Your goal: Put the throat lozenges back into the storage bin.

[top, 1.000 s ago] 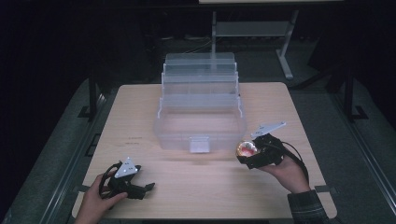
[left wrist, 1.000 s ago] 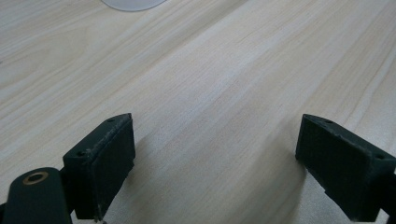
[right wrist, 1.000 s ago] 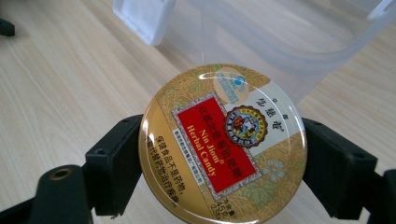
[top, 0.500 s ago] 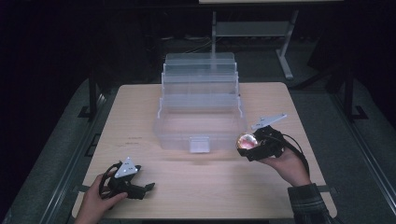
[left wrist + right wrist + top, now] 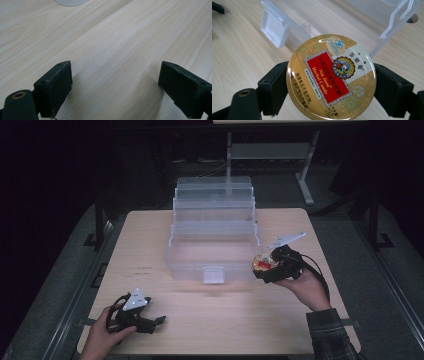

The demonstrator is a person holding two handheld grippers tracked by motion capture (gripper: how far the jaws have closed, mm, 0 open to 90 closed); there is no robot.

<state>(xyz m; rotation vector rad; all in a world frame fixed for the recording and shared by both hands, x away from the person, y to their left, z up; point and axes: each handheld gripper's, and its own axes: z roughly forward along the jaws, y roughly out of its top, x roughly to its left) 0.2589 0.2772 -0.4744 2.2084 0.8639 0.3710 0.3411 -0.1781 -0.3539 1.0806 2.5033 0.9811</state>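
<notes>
Right claw [image 5: 331,82] clenched on round gold candy tin [image 5: 331,77] labelled "Nin Jiom Herbal Candy", beside clear tiered box [image 5: 214,240], left claw [image 5: 116,90] released over wooden surface [image 5: 112,42]

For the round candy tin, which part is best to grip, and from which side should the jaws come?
Grip the candy tin by its rim, one jaw on each opposite edge, approaching edge-on. It is a flat round disc with a smooth domed lid, so only the thin side wall gives purchase. The right gripper holds it this way.
</notes>
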